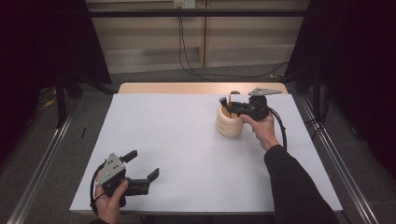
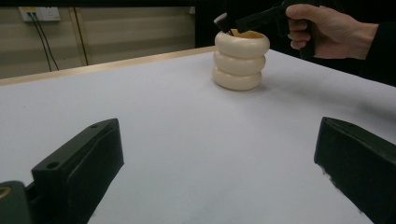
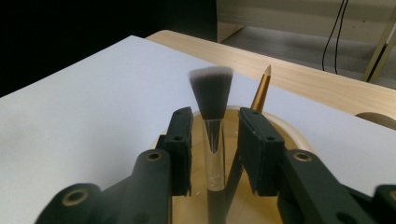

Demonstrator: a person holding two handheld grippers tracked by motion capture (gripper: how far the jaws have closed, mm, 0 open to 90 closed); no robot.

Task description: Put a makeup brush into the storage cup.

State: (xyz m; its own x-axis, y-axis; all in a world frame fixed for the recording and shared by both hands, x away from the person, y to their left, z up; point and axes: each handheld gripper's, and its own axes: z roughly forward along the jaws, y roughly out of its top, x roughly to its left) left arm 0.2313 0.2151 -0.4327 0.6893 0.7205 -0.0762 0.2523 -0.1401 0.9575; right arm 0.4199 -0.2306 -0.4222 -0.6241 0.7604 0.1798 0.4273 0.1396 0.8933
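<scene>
The right tongs [image 3: 215, 149] sit over the mouth of a cream ringed holder [image 1: 229, 122], their jaws set on either side of a makeup brush [image 3: 212, 100] standing bristles-up; whether they pinch it I cannot tell. A gold-tipped stick [image 3: 260, 88] stands just behind. The left tongs [image 1: 144, 164] rest spread wide, well apart, low on the white surface [image 1: 187, 140].

In the right gripper view we lose the lower end of the brush [image 3: 212, 116] behind the right hand-held gripper [image 3: 215, 149], and its bristle tips blur. We cannot tell whether the jaws touch its handle (a narrow gap seems to show). The gold stick [image 3: 260, 91] beside it is hidden below, and the holder [image 3: 292, 133] is mostly covered.
</scene>
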